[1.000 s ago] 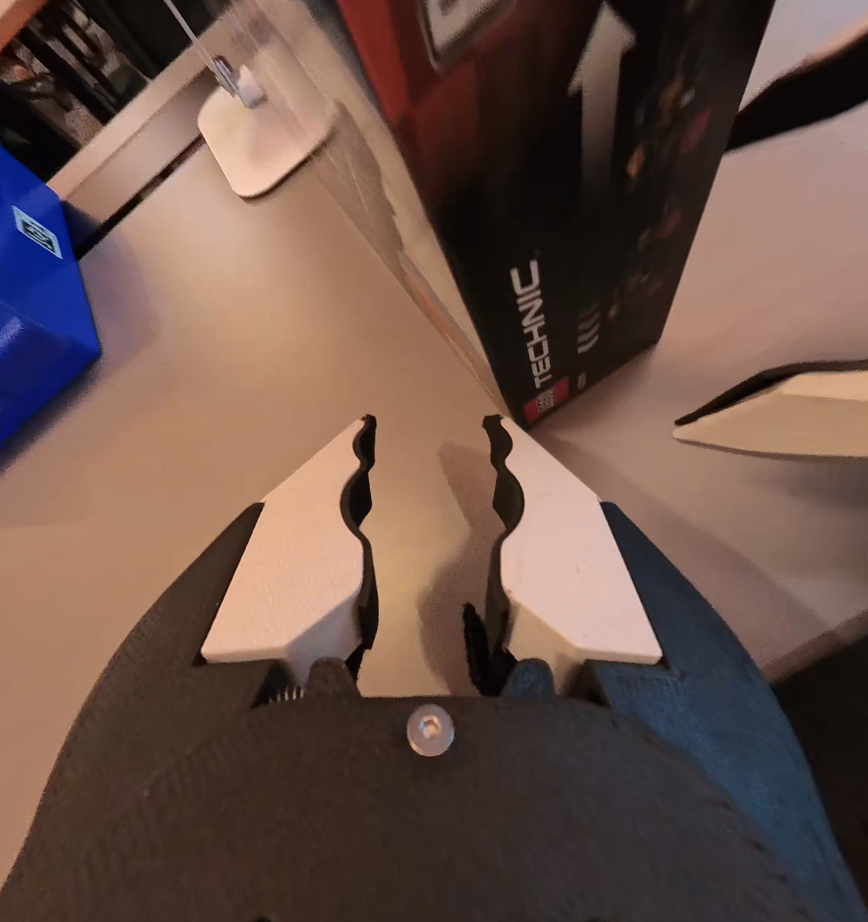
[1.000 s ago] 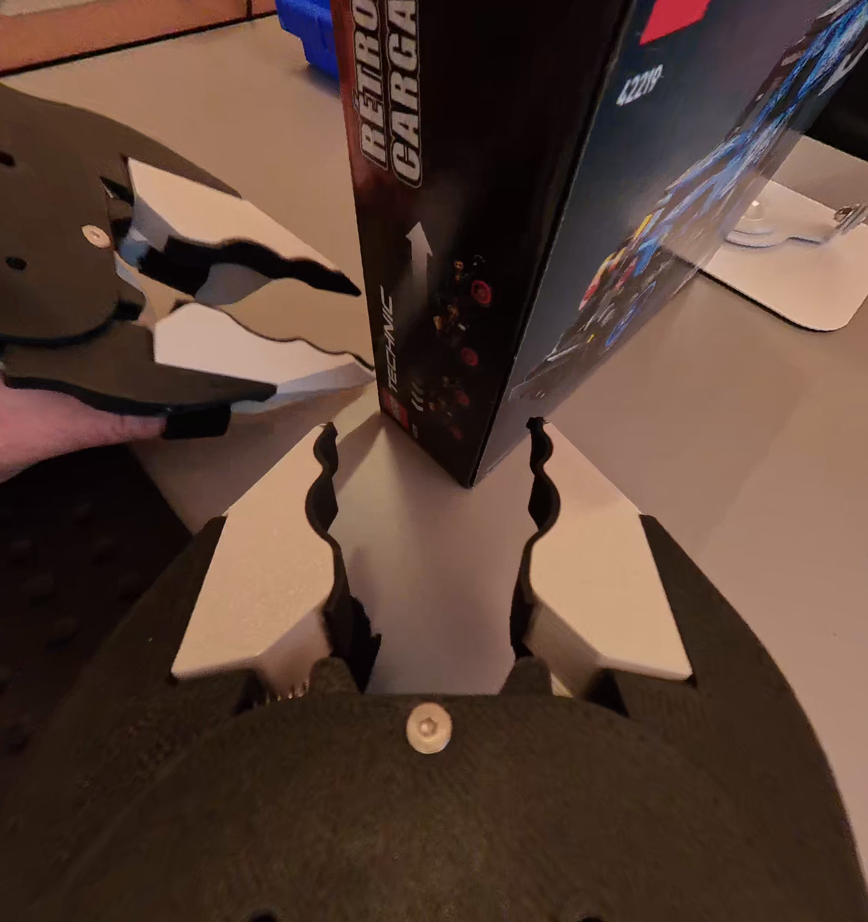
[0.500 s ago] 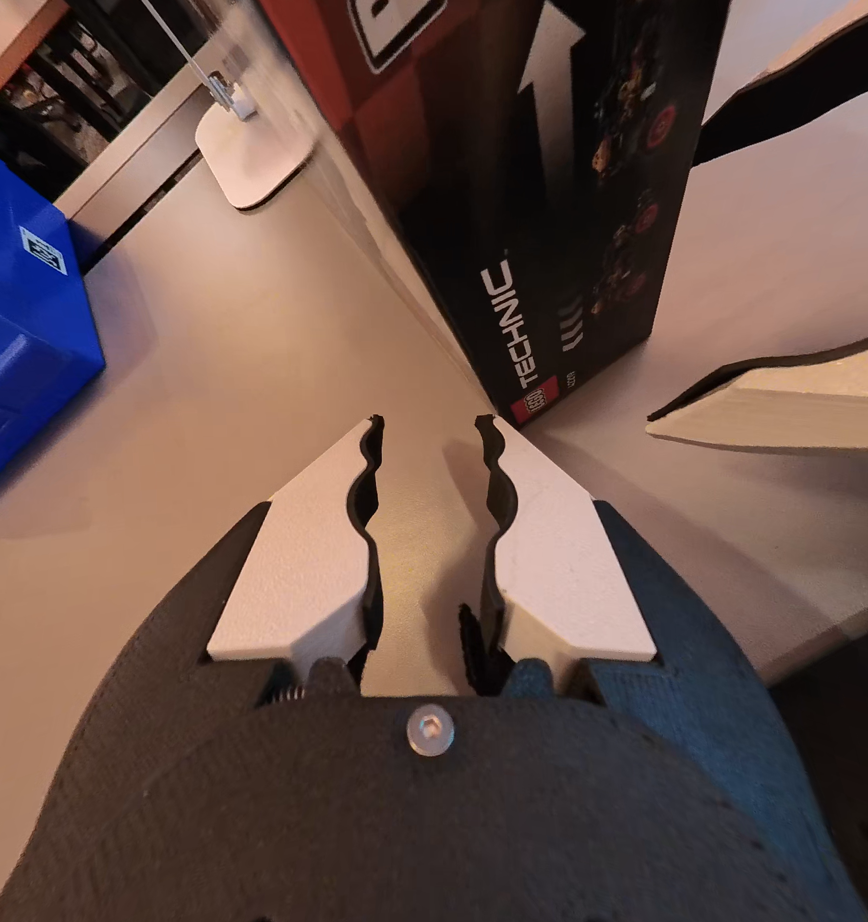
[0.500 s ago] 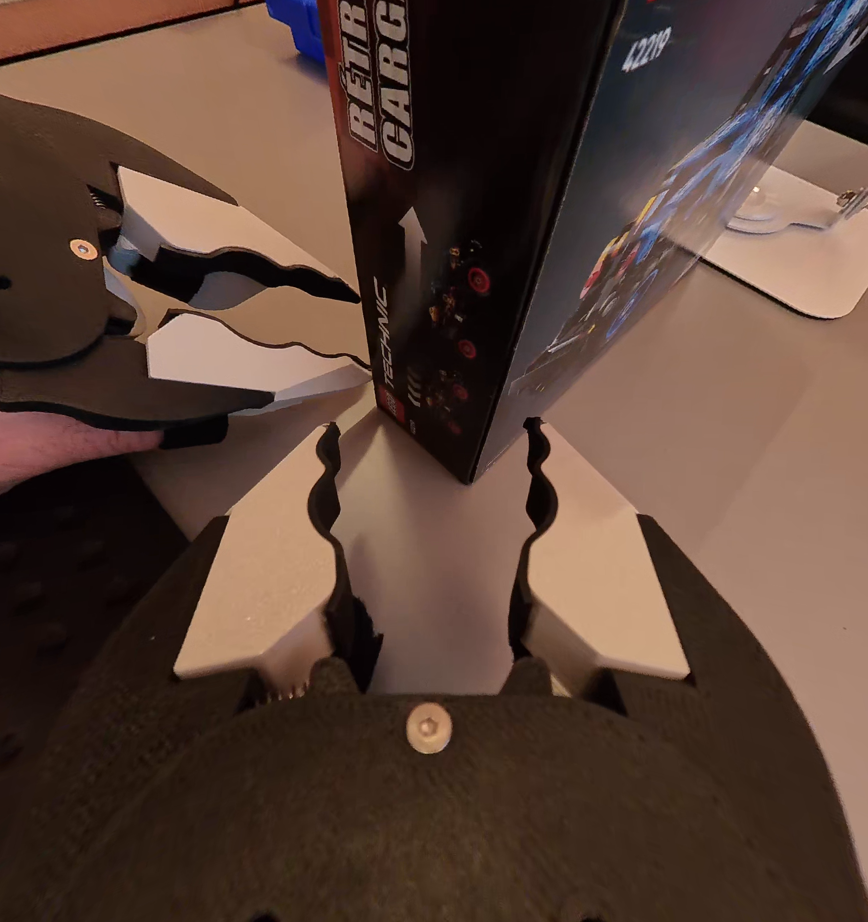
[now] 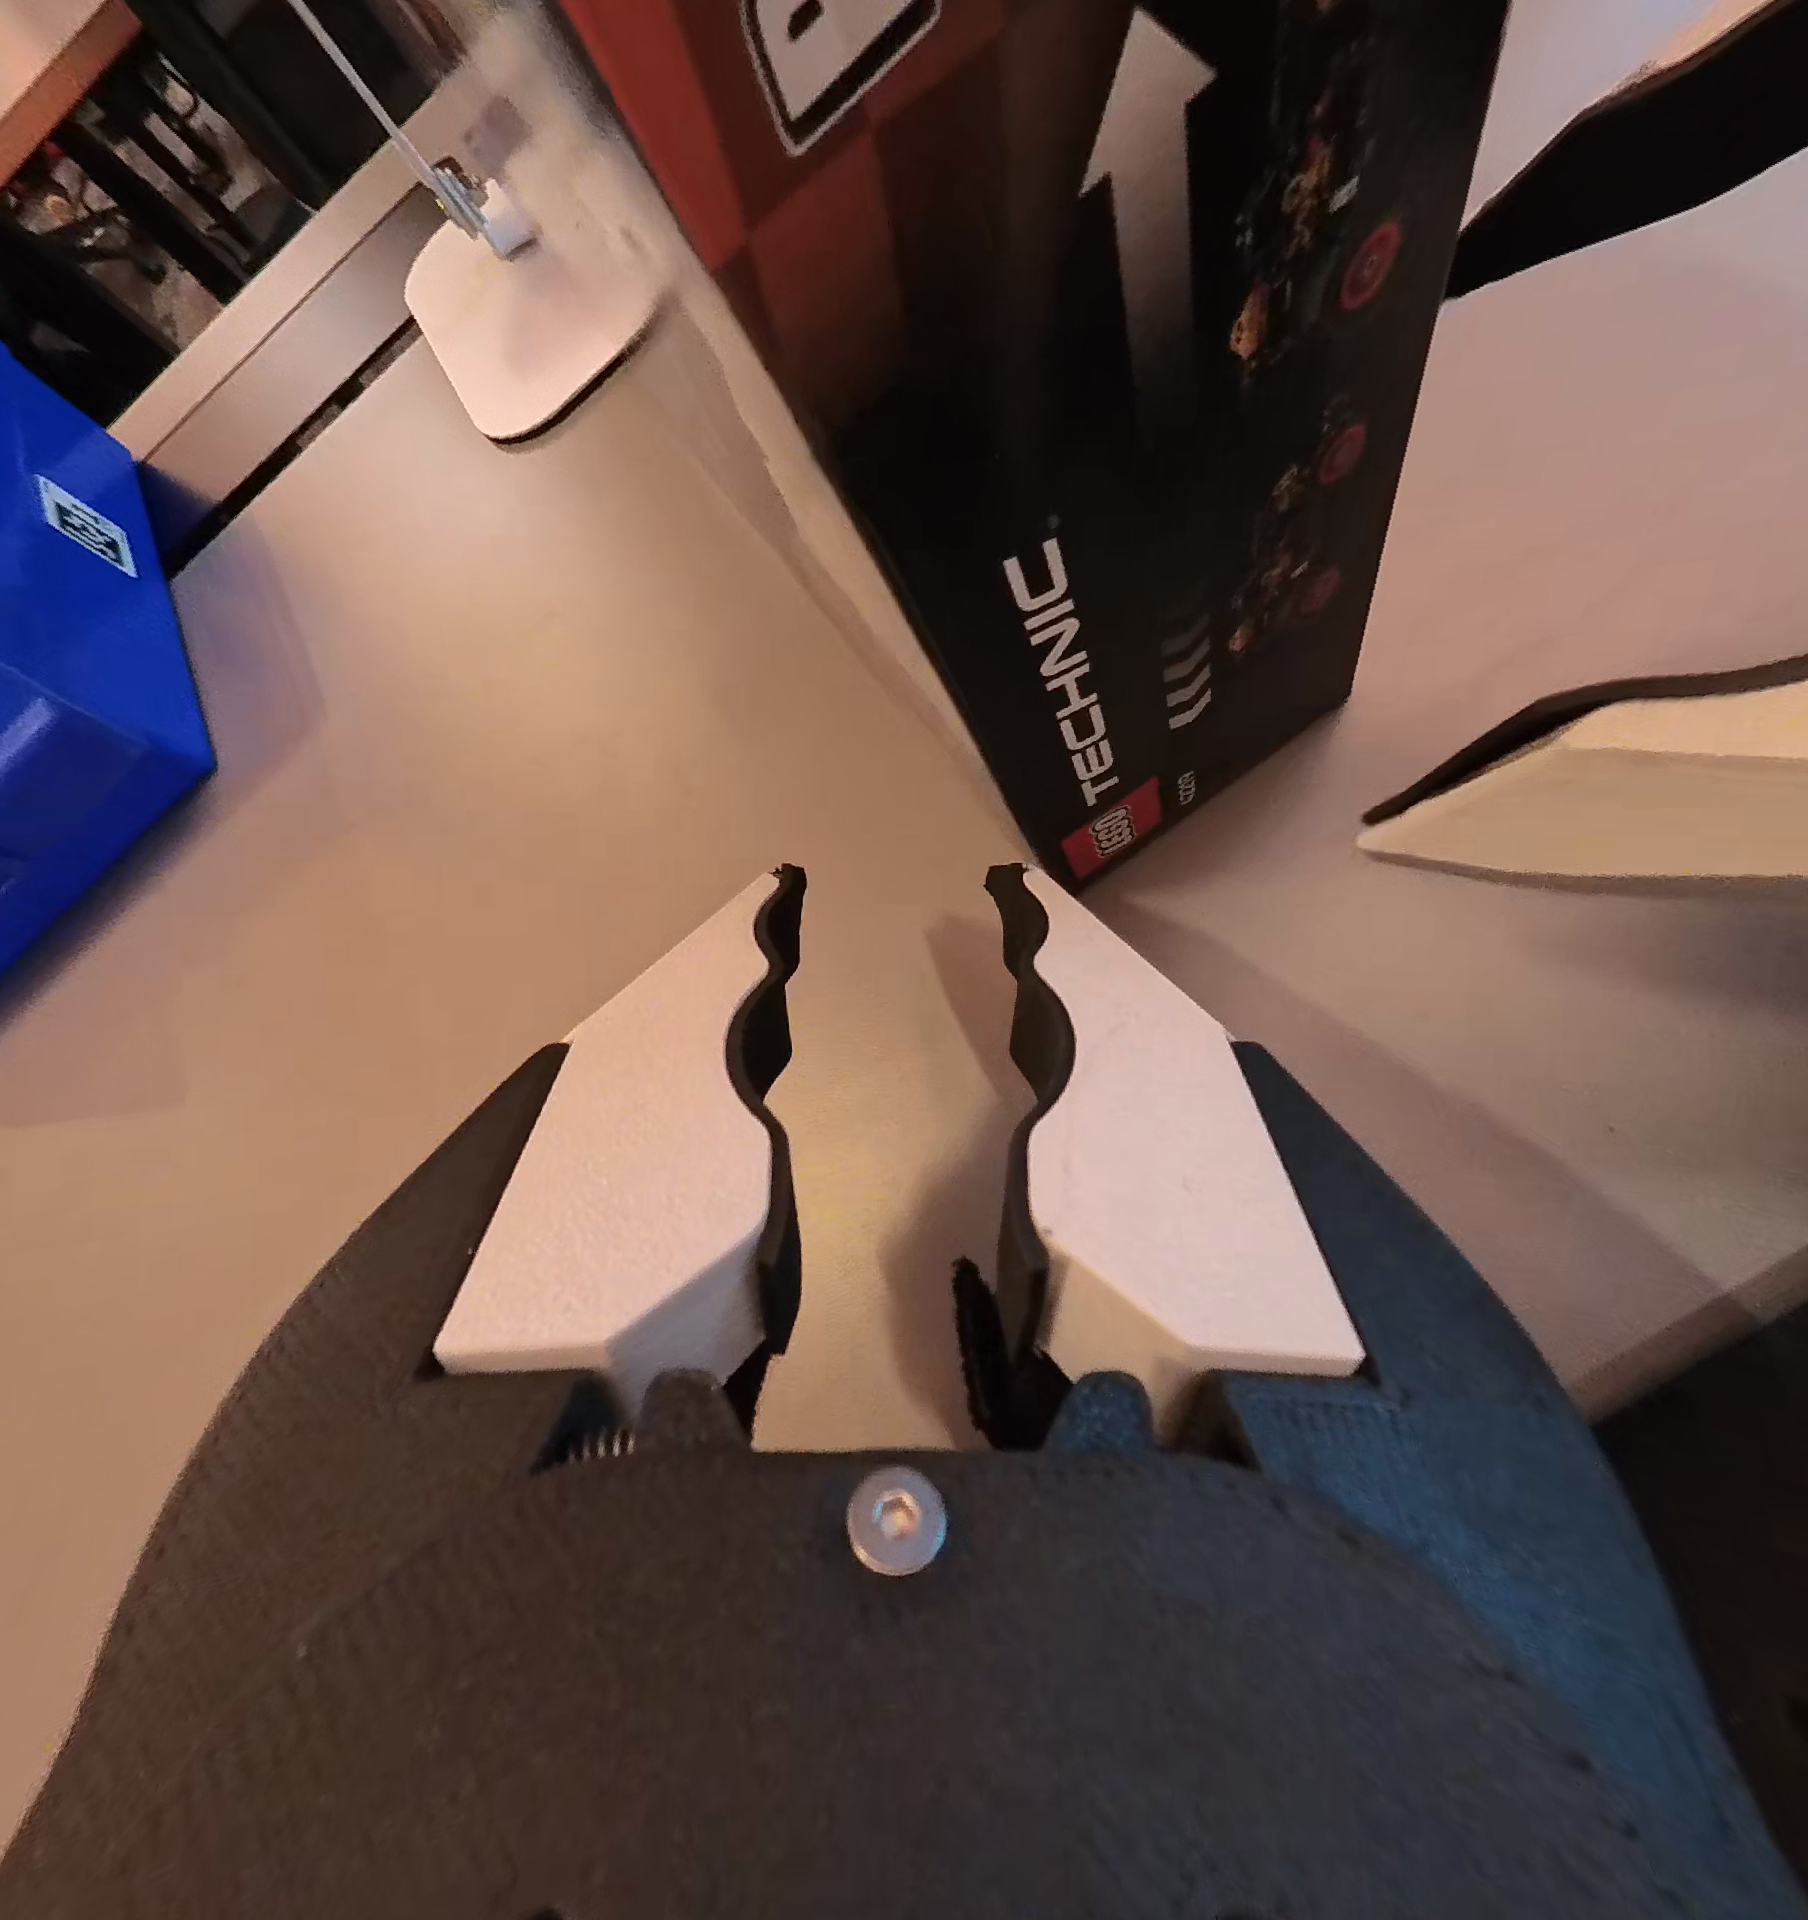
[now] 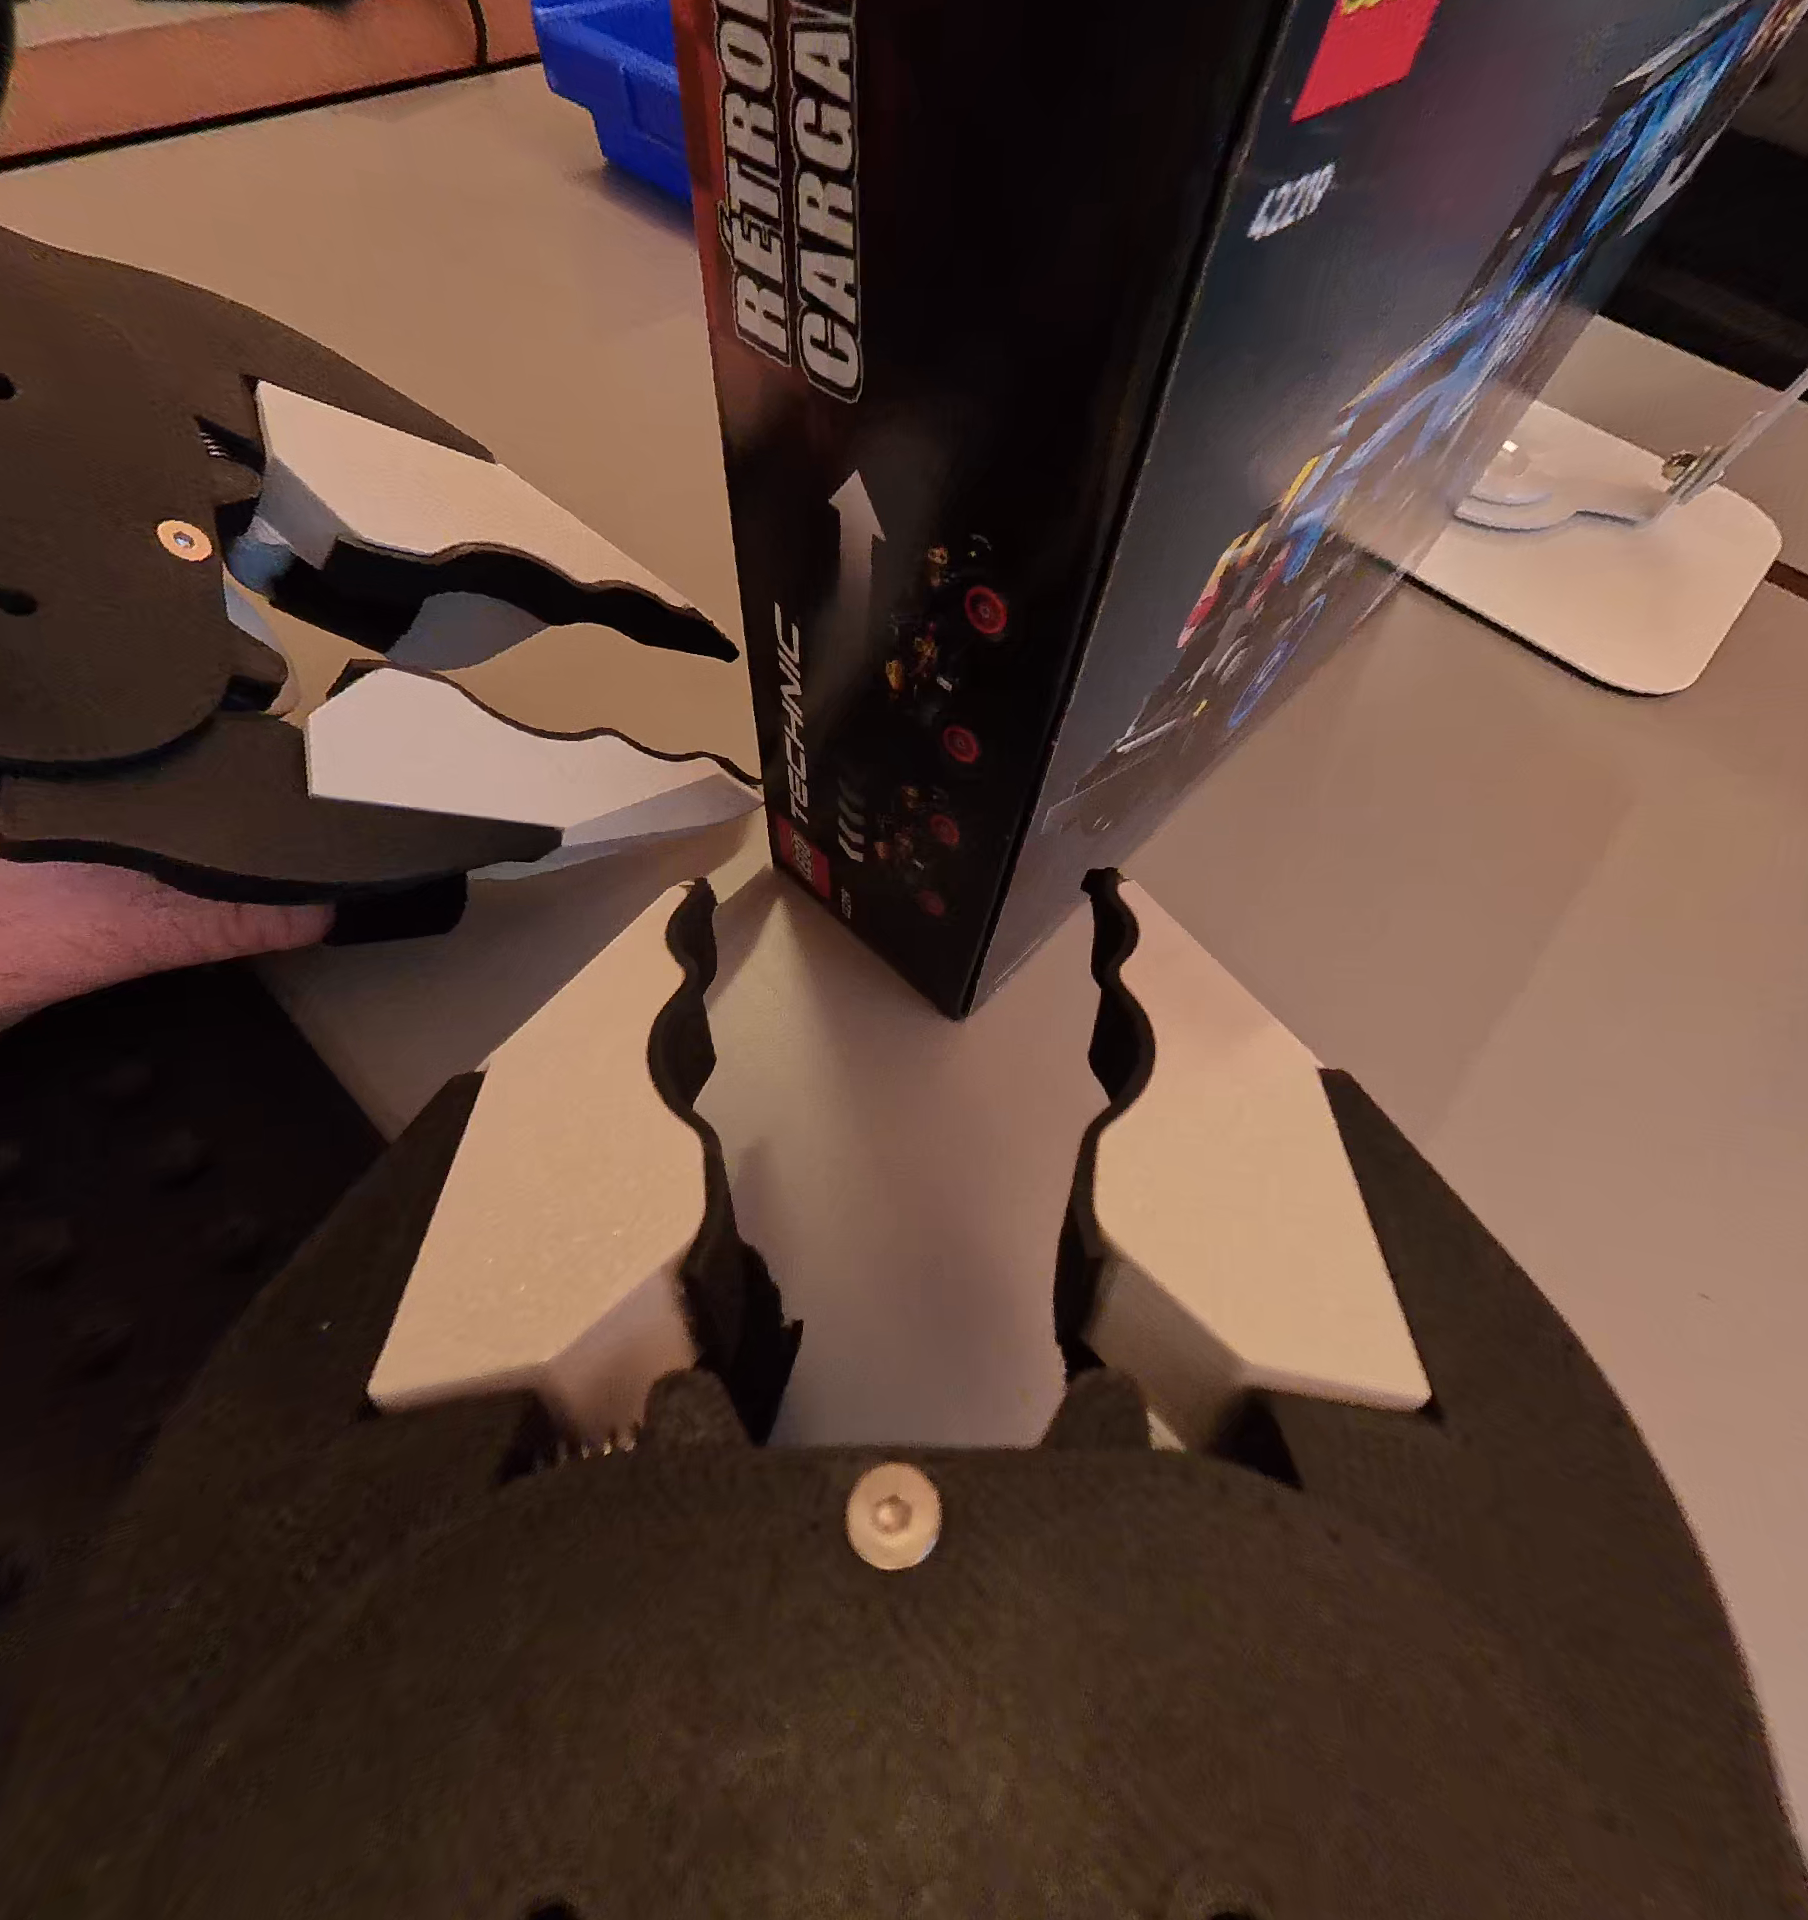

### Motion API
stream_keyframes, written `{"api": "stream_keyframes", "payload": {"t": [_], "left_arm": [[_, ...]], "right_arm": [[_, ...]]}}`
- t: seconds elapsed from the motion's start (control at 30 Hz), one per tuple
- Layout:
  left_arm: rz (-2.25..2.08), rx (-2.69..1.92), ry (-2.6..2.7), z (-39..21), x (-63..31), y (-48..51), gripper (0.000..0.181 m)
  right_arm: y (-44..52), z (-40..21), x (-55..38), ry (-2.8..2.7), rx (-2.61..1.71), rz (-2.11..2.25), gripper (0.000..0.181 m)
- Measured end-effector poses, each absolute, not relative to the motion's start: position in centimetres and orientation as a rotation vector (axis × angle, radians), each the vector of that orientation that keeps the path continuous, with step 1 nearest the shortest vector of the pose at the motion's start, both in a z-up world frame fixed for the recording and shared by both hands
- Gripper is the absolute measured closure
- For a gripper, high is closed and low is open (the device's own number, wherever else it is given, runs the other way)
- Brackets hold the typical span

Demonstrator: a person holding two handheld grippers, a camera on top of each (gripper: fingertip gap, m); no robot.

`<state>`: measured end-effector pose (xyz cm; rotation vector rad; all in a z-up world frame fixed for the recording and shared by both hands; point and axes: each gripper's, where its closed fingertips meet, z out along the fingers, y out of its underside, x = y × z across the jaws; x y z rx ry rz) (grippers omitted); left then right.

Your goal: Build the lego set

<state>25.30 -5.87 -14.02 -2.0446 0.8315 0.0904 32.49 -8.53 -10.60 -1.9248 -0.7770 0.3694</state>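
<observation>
A: Where is the lego box (image 6: 941,582)?

B: It stands upright on the grey table (image 6: 1399,935), with its long axis vertical, in the upper middle of the right wrist view. Its bottom corner comes down just ahead of the right gripper (image 6: 900,894), between the fingertips, and I think it does not touch them.

A: And the claws?

B: Both are released and hold nothing. The left gripper (image 5: 895,878) shows the box at the upper right of its own view, and its tips are very near the narrow side.

A: Which is nearer?

B: I judge the left; it looks about to touch. The box is still closed.
</observation>
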Motion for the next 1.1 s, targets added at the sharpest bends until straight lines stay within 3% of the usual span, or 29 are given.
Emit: {"api": "stream_keyframes", "payload": {"t": [0.33,0.43,0.53,0.6,0.87,0.97,1.1], "left_arm": [[0.071,-2.038,0.821,-13.7,25.3,-5.9,0.142],[0.068,-2.025,0.770,-12.9,25.0,-5.6,0.132],[-0.048,-1.994,0.684,-11.0,25.7,-5.5,0.096],[-0.119,-1.989,0.647,-10.0,26.2,-6.0,0.084],[-0.220,-1.905,0.698,-8.0,29.9,-6.9,0.070],[-0.198,-1.884,0.750,-8.5,30.0,-6.5,0.068],[-0.108,-1.915,0.717,-9.4,27.5,-4.1,0.062]], "right_arm": [[-8.5,-9.2,33.0,-0.736,-1.880,0.377,0.114],[-8.3,-7.9,33.6,-0.735,-1.835,0.375,0.122],[-7.2,-6.5,35.3,-0.699,-1.833,0.376,0.121],[-6.1,-5.8,36.6,-0.666,-1.837,0.381,0.120],[-6.7,-6.6,34.3,-0.837,-1.853,0.680,0.122],[-8.2,-6.0,32.0,-0.872,-1.807,0.906,0.135],[-8.9,-6.6,29.9,-0.929,-1.824,0.956,0.140]]}}
